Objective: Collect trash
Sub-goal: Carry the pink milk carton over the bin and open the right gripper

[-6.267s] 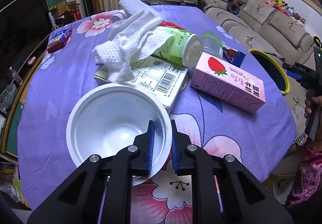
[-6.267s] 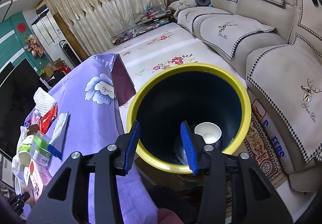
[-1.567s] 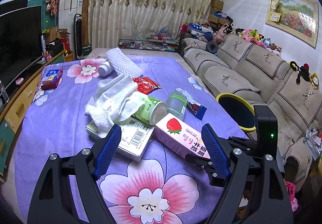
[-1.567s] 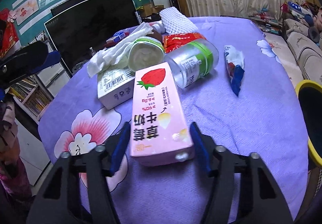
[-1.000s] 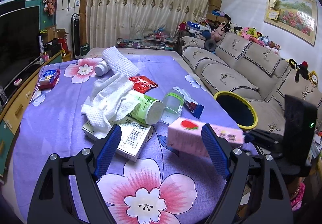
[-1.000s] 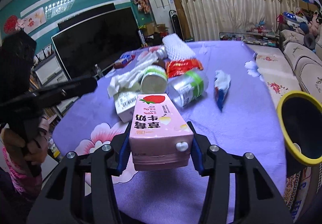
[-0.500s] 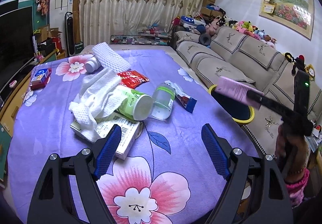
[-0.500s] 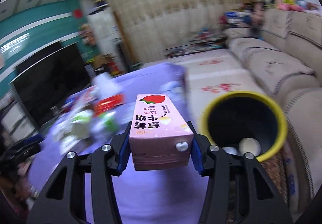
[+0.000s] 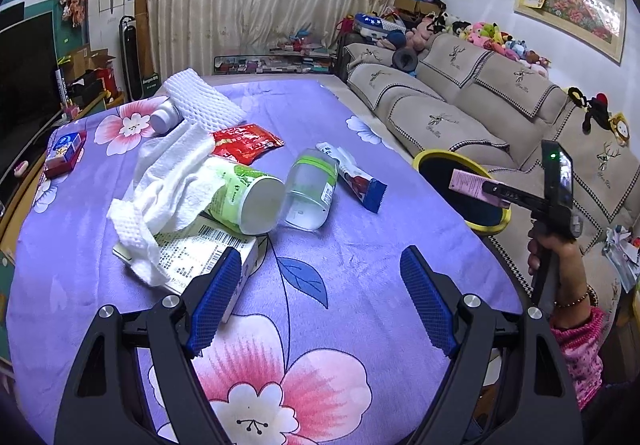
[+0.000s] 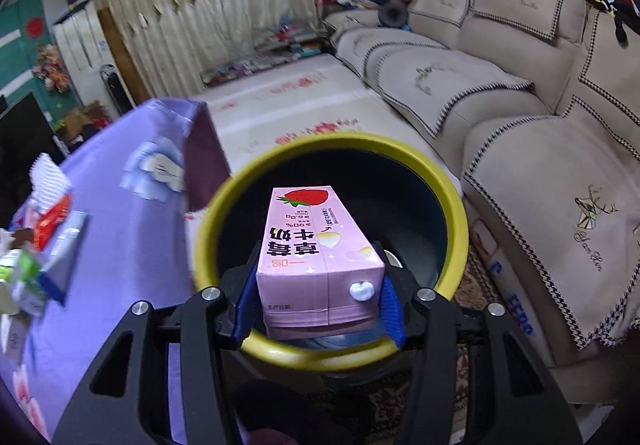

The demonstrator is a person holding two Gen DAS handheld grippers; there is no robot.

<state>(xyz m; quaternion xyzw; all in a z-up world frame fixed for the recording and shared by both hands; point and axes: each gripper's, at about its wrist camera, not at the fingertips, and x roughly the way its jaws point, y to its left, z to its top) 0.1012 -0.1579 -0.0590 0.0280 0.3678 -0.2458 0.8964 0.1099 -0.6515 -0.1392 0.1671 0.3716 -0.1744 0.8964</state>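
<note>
The right hand-held gripper (image 10: pixel 318 303) is clamped by its ribbed blue pads on the cap end of a pink rectangular strawberry-milk carton (image 10: pixel 310 245) of glossy card, held level over the mouth of a round dark bin with a thick yellow rim (image 10: pixel 456 201) that stands on the floor between the desk and the beige sofa (image 10: pixel 520 97). The left hand-held gripper (image 9: pixel 320 301) is spread wide and holds nothing, above the near edge of the desk (image 9: pixel 360 285), which is draped in a soft purple floral cloth. Mid-desk lies a heap: a crumpled white waffle-textured towel (image 9: pixel 168 185) over a green-and-white cylindrical paper cup on its side (image 9: pixel 244 197), a flat white cardboard box with a barcode (image 9: pixel 200 261) beneath, and a clear plastic jar with a green band (image 9: pixel 308 193) touching the cup. A red foil wrapper (image 9: pixel 244 141) and white foam netting (image 9: pixel 200 101) lie toward the far edge.
</note>
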